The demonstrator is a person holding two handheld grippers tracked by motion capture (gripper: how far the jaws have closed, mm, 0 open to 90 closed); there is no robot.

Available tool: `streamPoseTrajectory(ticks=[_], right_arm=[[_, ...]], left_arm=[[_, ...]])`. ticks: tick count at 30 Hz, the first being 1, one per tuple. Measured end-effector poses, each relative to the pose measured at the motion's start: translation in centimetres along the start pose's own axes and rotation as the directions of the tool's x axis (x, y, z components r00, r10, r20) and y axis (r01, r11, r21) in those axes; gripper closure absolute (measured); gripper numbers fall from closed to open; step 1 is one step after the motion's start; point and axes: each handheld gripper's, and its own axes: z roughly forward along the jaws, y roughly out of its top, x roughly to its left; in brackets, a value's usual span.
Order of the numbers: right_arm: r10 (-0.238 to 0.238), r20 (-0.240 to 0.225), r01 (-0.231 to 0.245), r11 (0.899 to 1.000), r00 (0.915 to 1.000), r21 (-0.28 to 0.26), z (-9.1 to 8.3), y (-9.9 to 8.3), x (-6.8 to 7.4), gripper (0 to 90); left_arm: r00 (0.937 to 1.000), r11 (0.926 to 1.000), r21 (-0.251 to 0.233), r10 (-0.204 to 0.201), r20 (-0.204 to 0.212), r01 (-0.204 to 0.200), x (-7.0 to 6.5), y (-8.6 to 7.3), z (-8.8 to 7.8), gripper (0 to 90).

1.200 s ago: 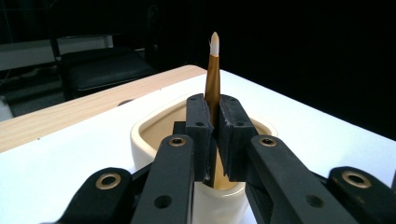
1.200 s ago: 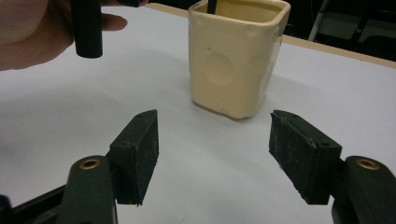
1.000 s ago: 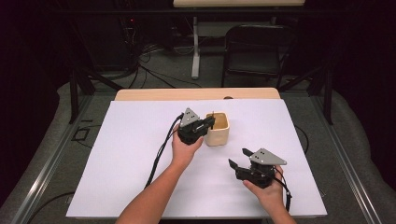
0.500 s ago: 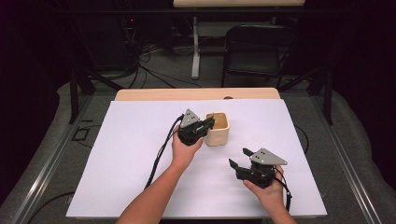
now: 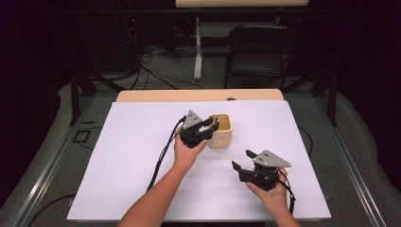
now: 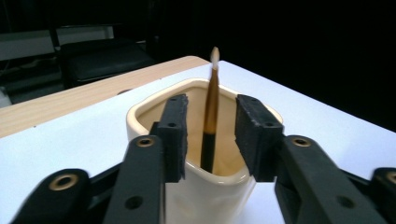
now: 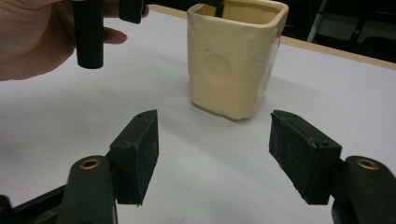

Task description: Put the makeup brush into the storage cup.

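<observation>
The left tongs are standing released over the cream cup, their 2 pads having just been opening, with the brush rising between them but touching neither pad. The brush is resting inside the cup, its dark handle going down into the hollow and its pale tip pointing up and leaning toward the far rim. The cup is sitting on the white-covered worktop near the middle of the far edge, just beside the left hand. The right tongs are hovering released and empty near the worktop's near right corner, aimed at the cup and well apart from it. As a judgement, the main risk is lying in pulling the left tongs away: either pad could be catching the leaning brush or the cup's rim, tipping the brush out or nudging the light cup over. The brush's lower end is hiding inside the cup, so how it is seating cannot be told. In the high view the brush is too small to make out, and the left tongs are covering part of the cup's rim.
</observation>
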Motion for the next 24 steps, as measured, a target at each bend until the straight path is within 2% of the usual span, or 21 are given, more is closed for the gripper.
streamPoseTrajectory(ticks=[4, 10, 14, 20, 24], right_arm=[[0.0, 0.0, 0.0, 1.0, 1.0, 0.001, 0.0, 0.0, 0.0, 32.9], [0.001, 0.001, -0.001, 1.0, 1.0, 0.0, 0.0, 0.0, 0.0, 32.9], [0.001, 0.001, -0.001, 1.0, 1.0, 0.002, 0.0, 0.0, 0.0, 32.9], [0.001, 0.001, -0.001, 1.0, 1.0, 0.001, 0.0, 0.0, 0.0, 32.9], [0.0, 0.0, 0.0, 1.0, 1.0, 0.001, 0.1, 0.0, 0.0, 32.9]], left_arm=[[0.9998, 0.9994, -0.032, -0.014, 0.013, 0.014, 0.0, 0.2, -0.2, 55.5], [0.9994, 0.9958, -0.091, 0.003, -0.033, -0.006, 0.3, 1.0, -0.8, 43.4], [0.9991, 0.9943, -0.105, 0.013, -0.041, -0.017, 0.5, 1.8, -1.4, 40.5], [0.9994, 0.9931, -0.118, 0.0, -0.033, -0.004, 0.7, 2.6, -2.5, 39.8], [0.9995, 0.9939, -0.108, 0.018, -0.025, -0.02, 0.6, 3.3, -3.3, 39.8]])
